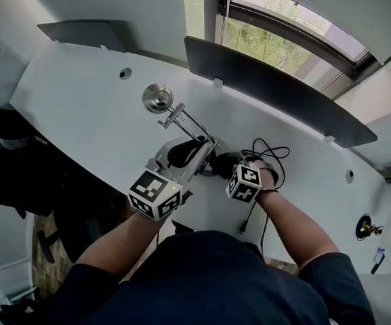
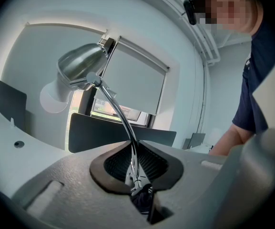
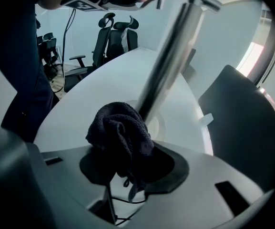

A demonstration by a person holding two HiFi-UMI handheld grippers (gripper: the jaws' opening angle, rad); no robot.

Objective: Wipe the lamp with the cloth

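Chrome covers the lamp [image 1: 158, 98], which stands on the white desk [image 1: 73, 107]. Its round head sits up and to the left of its base, and a thin curved stem joins the two.

1. Left of the lamp base: the left gripper [image 2: 136, 168] has its jaws closed on the lower stem, just above the base. The likely purpose is bracing, so that wiping pressure cannot tip or swing the lamp.

2. Right of the lamp base: the right gripper [image 3: 127, 168] has its jaws clamped on a bunched dark cloth [image 3: 120, 132]. The free wad of cloth lies against the stem, which suggests that the stem is the part now being wiped.

3. Further right of the lamp: a black cable [image 1: 271, 147] loops on the desk. It is probably the lamp's cord, though its junction with the lamp does not show.

Limits of view:
- In the head view, both grippers cover most of the lamp base.
- In the right gripper view, the stem is blurred and cut off at the top, and the lamp head does not appear.
- In the left gripper view, a dark patch below the pads may be the cloth, but this cannot be confirmed.
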